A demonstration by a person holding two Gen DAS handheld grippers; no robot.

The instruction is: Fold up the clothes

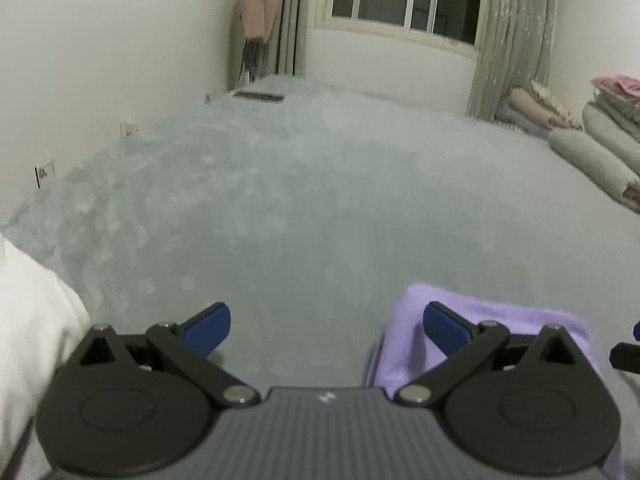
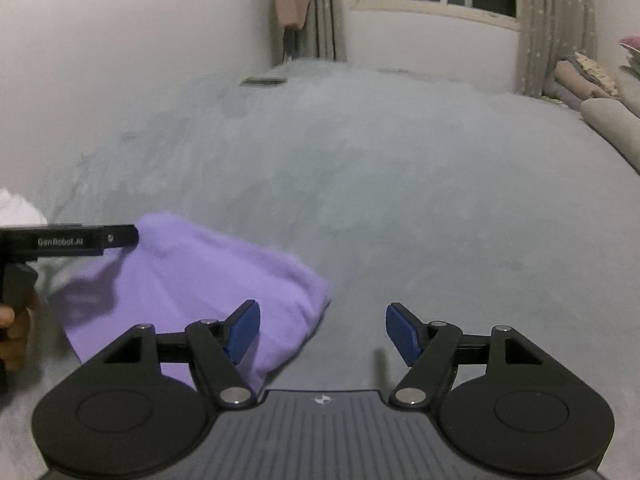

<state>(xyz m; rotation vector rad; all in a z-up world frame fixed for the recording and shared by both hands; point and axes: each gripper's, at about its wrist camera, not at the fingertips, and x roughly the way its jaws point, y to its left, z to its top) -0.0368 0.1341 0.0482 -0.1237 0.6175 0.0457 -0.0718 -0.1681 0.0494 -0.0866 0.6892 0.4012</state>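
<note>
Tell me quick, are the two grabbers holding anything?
Left gripper: open, holding nothing; the purple cloth lies beside it.
Right gripper: open, holding nothing.

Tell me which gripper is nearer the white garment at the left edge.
Left. The left gripper hangs just right of the white garment; the right gripper sits farther right, beyond the purple cloth.

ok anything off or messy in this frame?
Nothing stands out. The purple cloth lies folded on the grey bedspread, its edges a bit soft. Both the left gripper and right gripper are open and empty. Bedding is stacked at the right edge.
</note>
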